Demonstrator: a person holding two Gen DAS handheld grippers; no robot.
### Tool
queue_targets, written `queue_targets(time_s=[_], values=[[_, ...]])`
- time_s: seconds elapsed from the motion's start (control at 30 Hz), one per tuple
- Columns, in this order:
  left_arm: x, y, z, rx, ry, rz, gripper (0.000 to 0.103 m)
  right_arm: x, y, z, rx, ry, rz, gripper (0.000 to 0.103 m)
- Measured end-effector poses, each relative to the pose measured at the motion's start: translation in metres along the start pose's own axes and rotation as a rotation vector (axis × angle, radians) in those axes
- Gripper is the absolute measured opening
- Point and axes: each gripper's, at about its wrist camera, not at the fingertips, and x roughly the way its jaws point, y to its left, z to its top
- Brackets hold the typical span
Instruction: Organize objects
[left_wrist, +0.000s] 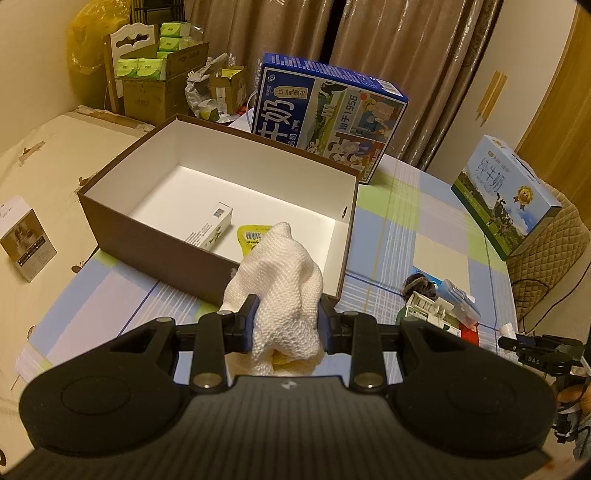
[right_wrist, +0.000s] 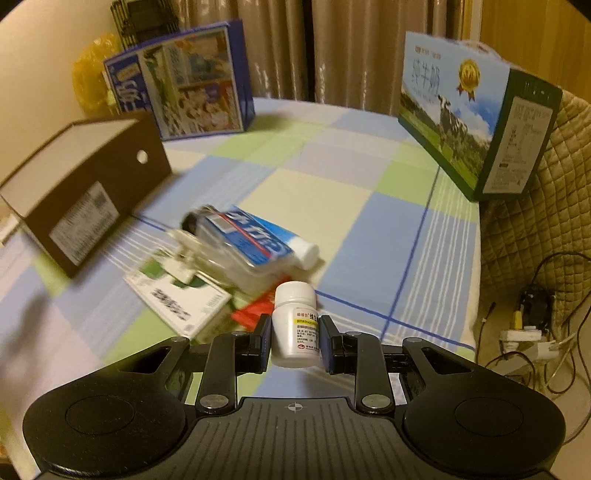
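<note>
Cloth (left_wrist: 280, 284): white knit, bunched, pinched between the 2 fingers of the left gripper (left_wrist: 287, 325); it sticks up in front of the near wall of the shoebox, and something yellow shows under its lower end.
Left gripper: closed on the cloth, jaws pressed into both sides of it, held just short of the shoebox's near right corner.
Shoebox (left_wrist: 122, 225): brown outside, white inside, lid off, on the checked cover; at 12 o'clock from the left gripper.
In the shoebox: 1 small white carton (left_wrist: 212, 229) lying on its side at the near wall, 1 yellow packet (left_wrist: 251, 240) just beside it, partly hidden by the cloth.
Bottle (right_wrist: 295, 328): white pill bottle with white cap, upright, gripped by the right gripper (right_wrist: 295, 341) at label height.
Right gripper: closed on the bottle, lifted clear of the cover.
Pile: at 11 o'clock from the bottle, a blue toothpaste tube (right_wrist: 258, 240) lies on top of a clear case, with a white-green booklet (right_wrist: 173, 299) and a red item (right_wrist: 255, 312) alongside; blurred.
Cover (right_wrist: 362, 206): blue, green and cream checks.
Milk boxes: dark blue one (left_wrist: 325, 118) at 12 o'clock behind the shoebox; light blue one (left_wrist: 506, 195) at 2 o'clock, leaning on a quilted back.
Small box (left_wrist: 26, 243): at 9 o'clock, apart from the shoebox.
</note>
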Motion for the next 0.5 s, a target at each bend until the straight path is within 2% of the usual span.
queue_targets(time_s=[0.23, 0.5], values=[[0.0, 0.011, 0.0, 0.005, 0.003, -0.04, 0.028, -0.032, 0.038, -0.003, 0.059, -0.052, 0.071, 0.024], [0.007, 0.029, 0.018, 0.045, 0.005, -0.112, 0.028, -0.044, 0.109, -0.002, 0.137, -0.06, 0.189, 0.024]])
